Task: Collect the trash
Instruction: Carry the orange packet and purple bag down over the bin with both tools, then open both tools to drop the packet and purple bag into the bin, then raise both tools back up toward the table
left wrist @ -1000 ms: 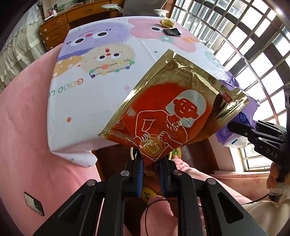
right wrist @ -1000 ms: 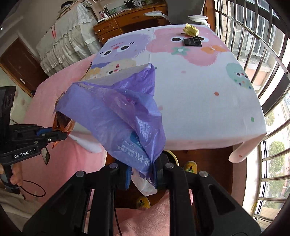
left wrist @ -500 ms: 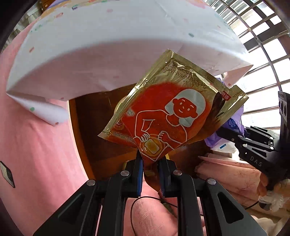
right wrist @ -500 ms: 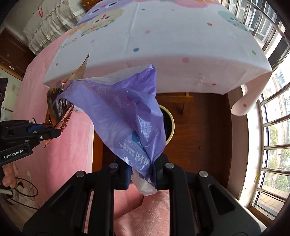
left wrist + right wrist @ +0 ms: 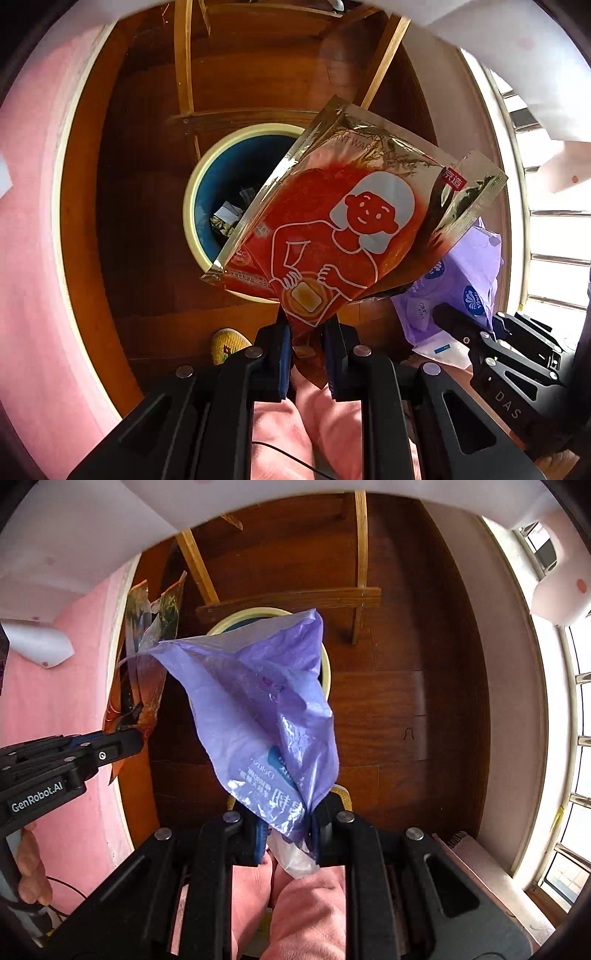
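Both jaws are clenched: the left gripper (image 5: 306, 350) pinches the bottom corner of a red-and-gold pouch (image 5: 347, 225), and the right gripper (image 5: 288, 830) pinches a bunched purple bag (image 5: 266, 716). Both wrappers hang above the bin (image 5: 195, 192) on the wooden floor (image 5: 406, 701); the bag is to the pouch's right. Crumpled wrappers (image 5: 225, 218) lie inside the bin.

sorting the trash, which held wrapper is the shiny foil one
The red and gold pouch in the left tool; the right tool holds soft purple plastic.
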`<state>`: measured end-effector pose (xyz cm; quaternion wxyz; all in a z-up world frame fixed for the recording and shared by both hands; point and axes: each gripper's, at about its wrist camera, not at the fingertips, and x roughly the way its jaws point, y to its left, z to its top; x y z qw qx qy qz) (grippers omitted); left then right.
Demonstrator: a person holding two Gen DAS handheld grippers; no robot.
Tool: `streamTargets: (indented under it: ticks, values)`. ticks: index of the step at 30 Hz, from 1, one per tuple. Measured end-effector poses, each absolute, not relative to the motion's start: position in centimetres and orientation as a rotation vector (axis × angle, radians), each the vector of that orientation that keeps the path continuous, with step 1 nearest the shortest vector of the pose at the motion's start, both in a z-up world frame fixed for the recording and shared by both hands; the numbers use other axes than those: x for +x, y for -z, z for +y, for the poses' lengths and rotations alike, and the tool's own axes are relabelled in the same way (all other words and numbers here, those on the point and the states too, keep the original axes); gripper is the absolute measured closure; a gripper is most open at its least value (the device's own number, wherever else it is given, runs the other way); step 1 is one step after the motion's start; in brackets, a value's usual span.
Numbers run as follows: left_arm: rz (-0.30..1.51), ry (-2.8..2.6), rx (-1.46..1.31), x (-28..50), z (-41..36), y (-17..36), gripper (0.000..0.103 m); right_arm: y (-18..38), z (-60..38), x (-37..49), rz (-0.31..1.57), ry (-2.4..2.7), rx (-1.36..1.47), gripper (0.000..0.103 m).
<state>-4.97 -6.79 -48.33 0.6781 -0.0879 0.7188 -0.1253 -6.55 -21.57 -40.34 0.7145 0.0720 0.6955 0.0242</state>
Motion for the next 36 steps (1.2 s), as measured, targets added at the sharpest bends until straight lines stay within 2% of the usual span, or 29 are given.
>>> streamTargets:
  ticks: [6, 15, 18, 21, 34, 36]
  values:
    - [1.651, 0.282, -0.206, -2.9, -7.9, 52.2, 0.087, 45.2, -21.0, -5.9, 1.563, -0.018, 0.183, 0.088]
    - [1.675, 0.265, -0.170, -1.1, -7.9, 54.4, 0.068, 49.3, -21.9, -5.3, 1.580, 0.015, 0.216, 0.088]
    - [1.663, 0.242, -0.158, -1.1, -7.5, 54.0, 0.065, 49.7, -22.1, -5.1, 1.575, 0.019, 0.219, 0.088]
    - [1.640, 0.224, -0.165, -1.3, -7.0, 53.4, 0.057, 50.4, -22.0, -4.6, 1.575, 0.023, 0.221, 0.088]
    - [1.509, 0.117, -0.193, -1.6, -0.3, 48.8, 0.056, 50.4, -19.5, -2.4, 1.574, -0.005, 0.219, 0.087]
    - [1.490, 0.108, -0.205, -1.6, 0.5, 47.6, 0.056, 50.1, -18.6, -1.7, 1.573, -0.017, 0.228, 0.084]
